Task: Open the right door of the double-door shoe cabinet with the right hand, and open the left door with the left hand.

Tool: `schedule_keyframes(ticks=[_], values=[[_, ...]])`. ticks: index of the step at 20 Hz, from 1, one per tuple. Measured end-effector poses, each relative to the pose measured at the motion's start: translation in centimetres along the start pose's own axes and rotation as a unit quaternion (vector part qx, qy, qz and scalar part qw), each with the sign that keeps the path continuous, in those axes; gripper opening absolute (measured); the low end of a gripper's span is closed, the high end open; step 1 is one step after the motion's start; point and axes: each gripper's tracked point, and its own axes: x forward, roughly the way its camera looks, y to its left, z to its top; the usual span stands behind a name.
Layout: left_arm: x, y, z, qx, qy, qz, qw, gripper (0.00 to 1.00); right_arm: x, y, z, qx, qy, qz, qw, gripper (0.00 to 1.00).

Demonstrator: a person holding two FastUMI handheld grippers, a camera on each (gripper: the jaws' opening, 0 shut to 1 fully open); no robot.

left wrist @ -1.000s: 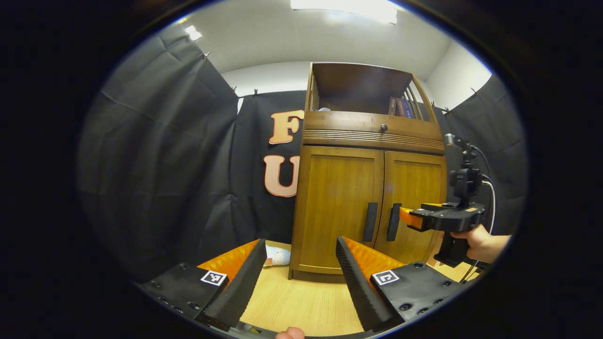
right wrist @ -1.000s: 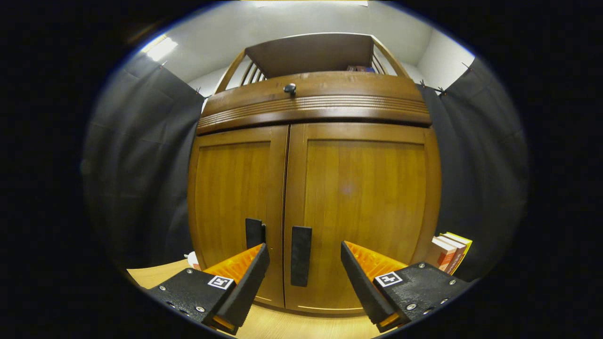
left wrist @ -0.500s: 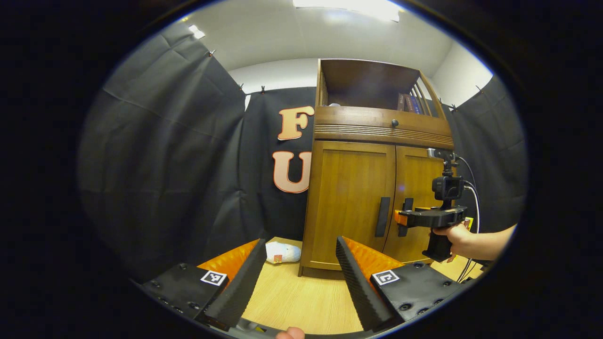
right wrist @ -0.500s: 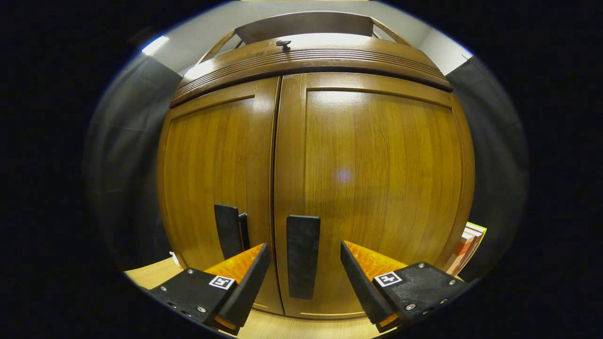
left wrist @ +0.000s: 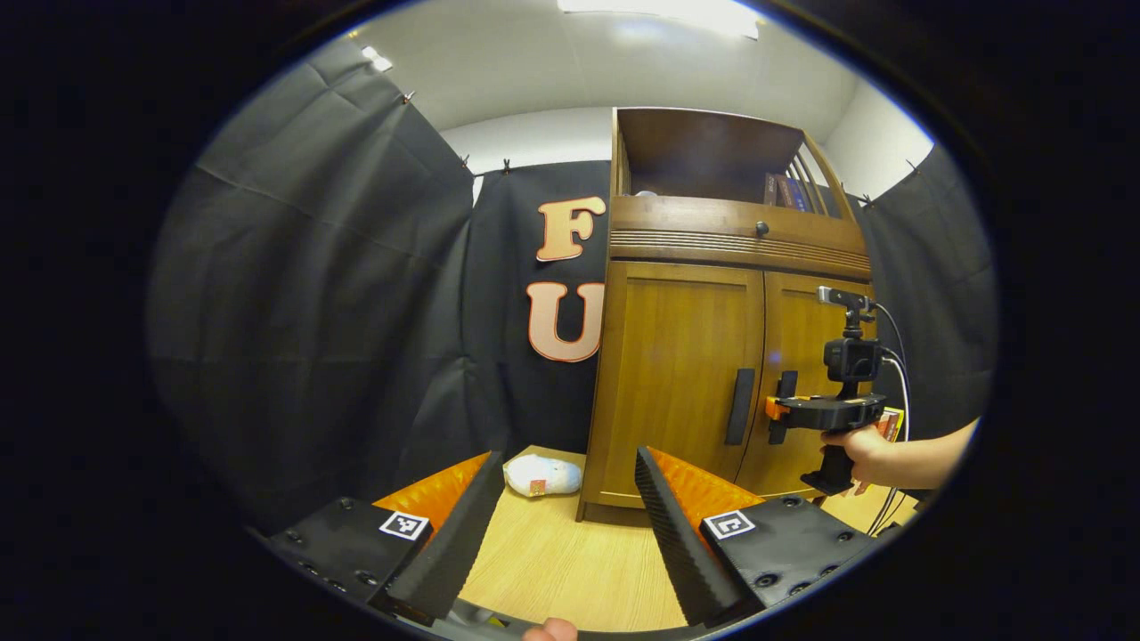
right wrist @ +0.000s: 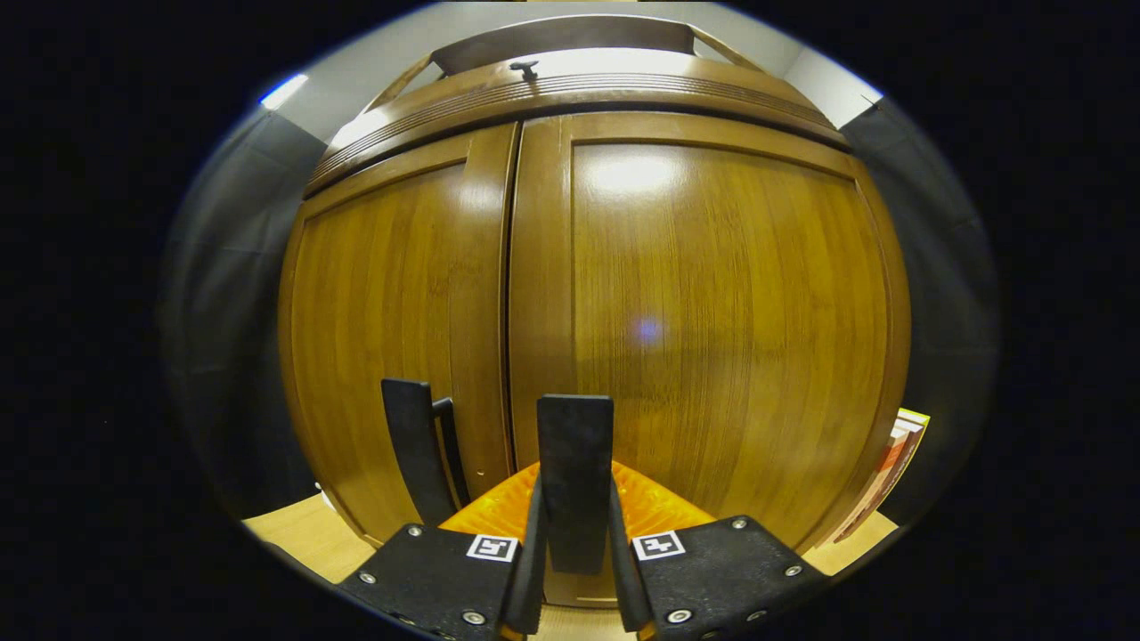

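Shoe cabinet [right wrist: 712,294]: both doors closed.
Right gripper [right wrist: 574,534]: my fingers clamp the right door handle [right wrist: 574,463], ready to pull.
Left gripper [left wrist: 561,534]: fingers wide apart, empty, waiting well back.

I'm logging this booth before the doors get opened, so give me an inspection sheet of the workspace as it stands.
Surface: light wood floor, bare in front of the cabinet.
Job's things: shoe cabinet; left door and right door both closed.
Clutter: white soft item on the floor left of the cabinet; books by its right side.
Grippers: right gripper clamped on the right door handle; left gripper open, well back from the cabinet.
Cables: a cable trails from the right gripper.
Surroundings: black cloth wall, ceiling light.
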Motion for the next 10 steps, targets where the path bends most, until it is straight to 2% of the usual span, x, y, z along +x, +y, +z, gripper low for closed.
schedule_keyframes(ticks=[3, 4, 6, 7, 8, 10], values=[[-0.5, 0.1, 0.0, 0.006, -0.002, -0.003, 1.000, 0.96, 0.0, 0.5, -0.4, 0.010, 0.008, 0.018, 1.000, 0.27], [-0.5, 0.1, 0.1, 0.007, -0.005, -0.003, 1.000, 0.93, 0.0, 0.4, -0.2, 0.004, 0.007, 0.018, 1.000, 0.26], [-0.8, -0.2, 0.3, 0.007, -0.007, -0.007, 1.000, 0.96, -0.4, 0.2, -0.3, -0.002, 0.010, 0.017, 1.000, 0.25], [-0.9, -0.3, 0.2, 0.007, -0.008, -0.009, 1.000, 0.96, -0.8, 0.2, -0.4, -0.002, 0.009, 0.019, 1.000, 0.29], [-1.1, -0.4, 0.2, 0.008, -0.010, -0.011, 1.000, 0.96, -1.3, 0.2, -0.4, -0.001, 0.007, 0.021, 1.000, 0.25], [-1.7, -0.8, 0.2, 0.011, -0.010, -0.015, 1.000, 0.96, -2.8, 0.2, -0.5, 0.005, 0.002, 0.031, 1.000, 0.25]])
